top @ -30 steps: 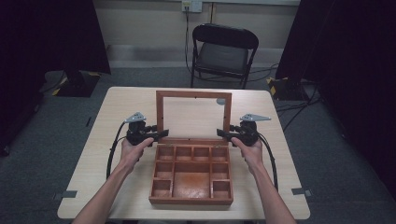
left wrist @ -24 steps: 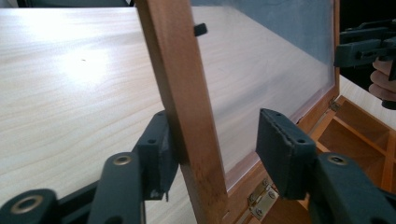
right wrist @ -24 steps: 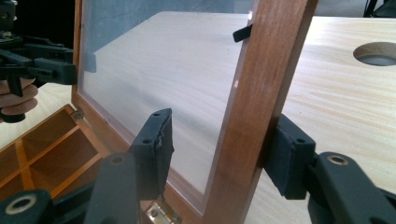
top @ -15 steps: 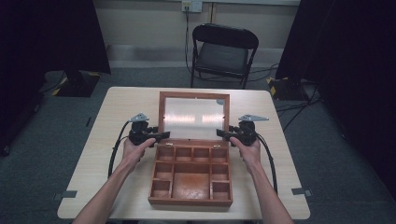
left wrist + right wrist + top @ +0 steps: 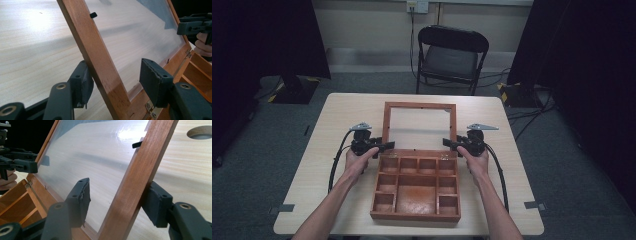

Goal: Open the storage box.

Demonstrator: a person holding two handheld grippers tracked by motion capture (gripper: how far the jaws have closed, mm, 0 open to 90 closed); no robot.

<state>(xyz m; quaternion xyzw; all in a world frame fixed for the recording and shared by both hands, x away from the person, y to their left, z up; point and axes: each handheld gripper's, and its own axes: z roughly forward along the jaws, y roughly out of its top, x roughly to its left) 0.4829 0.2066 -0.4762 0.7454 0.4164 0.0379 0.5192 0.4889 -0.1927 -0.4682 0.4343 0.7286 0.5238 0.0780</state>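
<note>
A wooden box [image 5: 414, 216] with several empty compartments sits on the table, its glass-paned lid [image 5: 419, 105] swung open and leaning far back. My left gripper [image 5: 384, 146] is at the lid's left side near the hinge. It straddles the frame rail [image 5: 95, 52] open, with one pad [image 5: 83, 82] touching the wood and the other standing off over the glass. My right gripper [image 5: 448, 143] mirrors it on the right rail [image 5: 140, 175], open, with the outer pad [image 5: 156, 202] against the wood and the inner one apart. Each gripper view shows the other gripper farther off.
The light wooden table [image 5: 337, 120] has bare room on both sides of the box and a round hole [image 5: 201, 132] beyond the lid. A black folding chair [image 5: 452, 55] stands behind the table. Cables run across the floor at the right, and dark curtains hang on both sides.
The lid has tipped further back from near upright to a low lean. Both grippers have stayed at its sides and shifted slightly toward the person.
</note>
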